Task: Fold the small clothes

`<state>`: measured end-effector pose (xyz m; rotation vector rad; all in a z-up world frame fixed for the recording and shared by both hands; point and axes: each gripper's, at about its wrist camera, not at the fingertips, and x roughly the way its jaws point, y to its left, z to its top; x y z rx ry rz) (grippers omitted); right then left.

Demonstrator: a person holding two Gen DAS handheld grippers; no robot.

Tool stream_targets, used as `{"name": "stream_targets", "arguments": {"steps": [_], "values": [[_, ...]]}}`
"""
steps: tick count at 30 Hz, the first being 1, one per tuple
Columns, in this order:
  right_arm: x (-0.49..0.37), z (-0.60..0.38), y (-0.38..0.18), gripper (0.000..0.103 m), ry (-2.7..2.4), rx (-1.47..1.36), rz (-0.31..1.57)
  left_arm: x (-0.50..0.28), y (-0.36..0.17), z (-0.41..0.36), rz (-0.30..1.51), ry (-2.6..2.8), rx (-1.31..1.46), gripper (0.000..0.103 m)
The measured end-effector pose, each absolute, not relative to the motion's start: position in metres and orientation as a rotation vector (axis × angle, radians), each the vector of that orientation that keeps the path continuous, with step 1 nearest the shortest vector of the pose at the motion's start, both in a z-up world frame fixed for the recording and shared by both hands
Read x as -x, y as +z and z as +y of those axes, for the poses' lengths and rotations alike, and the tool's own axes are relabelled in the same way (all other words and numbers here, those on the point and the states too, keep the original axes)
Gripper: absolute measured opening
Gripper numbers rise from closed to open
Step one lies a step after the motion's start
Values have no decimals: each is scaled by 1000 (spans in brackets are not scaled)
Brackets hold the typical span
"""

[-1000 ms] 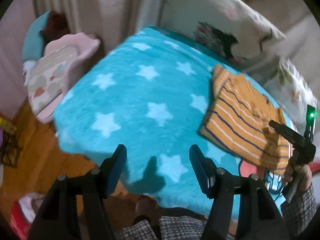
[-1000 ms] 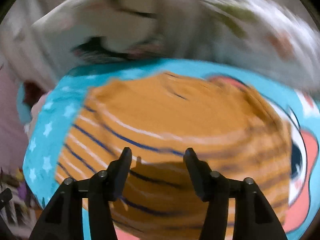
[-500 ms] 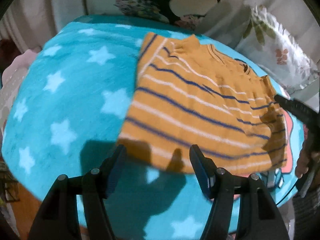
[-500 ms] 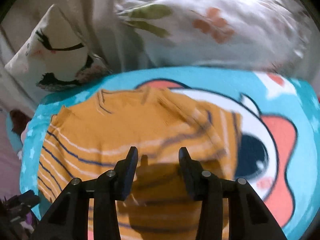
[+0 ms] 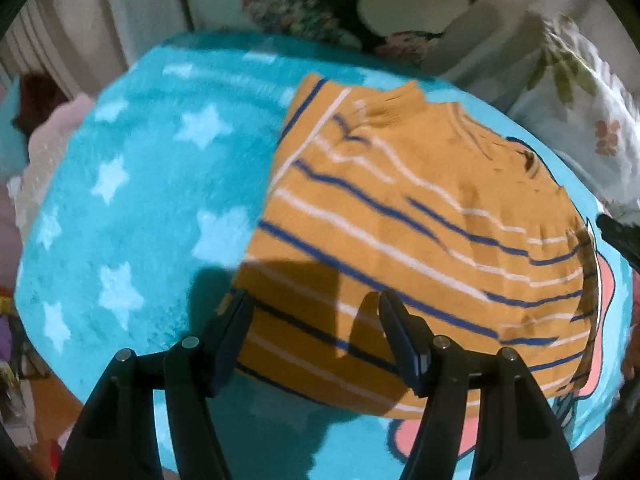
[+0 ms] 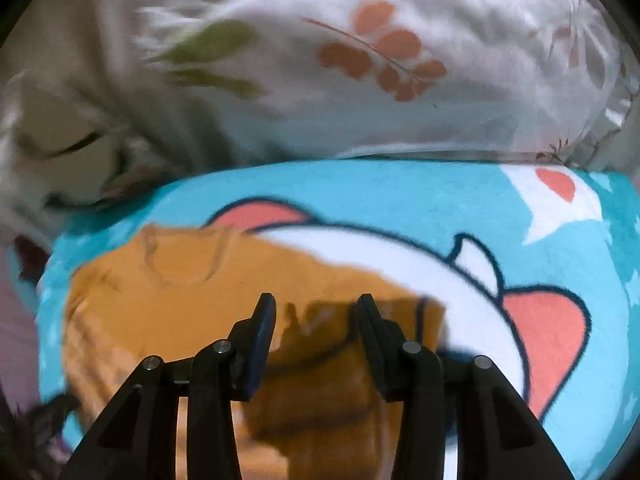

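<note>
An orange small sweater [image 5: 400,216] with blue and white stripes lies flat on a turquoise star blanket [image 5: 152,200]. My left gripper [image 5: 314,312] is open and empty, just above the sweater's near left hem. In the right wrist view the sweater [image 6: 180,300] shows blurred, with its neck at the far side. My right gripper [image 6: 316,312] is open and empty over the sweater's right edge, near a folded part [image 6: 316,396] close beneath the fingers. The tip of the right gripper shows at the right edge of the left wrist view [image 5: 620,236].
White floral pillows [image 6: 360,60] and a cushion with a dark print [image 5: 320,12] stand behind the blanket. The blanket has a cartoon figure in white and pink [image 6: 540,332] to the right of the sweater. A pink cushion [image 5: 52,136] and wooden floor [image 5: 48,412] lie to the left.
Both grippers have moved in closer over the sweater. The left one swung from the bare blanket to the sweater's hem; the right one moved to the sweater's right edge. Both stay open.
</note>
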<state>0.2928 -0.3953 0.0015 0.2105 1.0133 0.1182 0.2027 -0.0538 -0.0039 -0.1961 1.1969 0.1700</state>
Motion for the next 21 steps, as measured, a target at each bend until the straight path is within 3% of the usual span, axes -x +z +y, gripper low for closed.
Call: {"name": "stream_targets", "arguments": {"steps": [9,21], "values": [[-242,-361,-44,45,235,-66,1111,-212,-31,-65,1273,245,142,64],[-233,-335,8,46,282,-73,988,-179,0,-32,1212,247,183,64]]}}
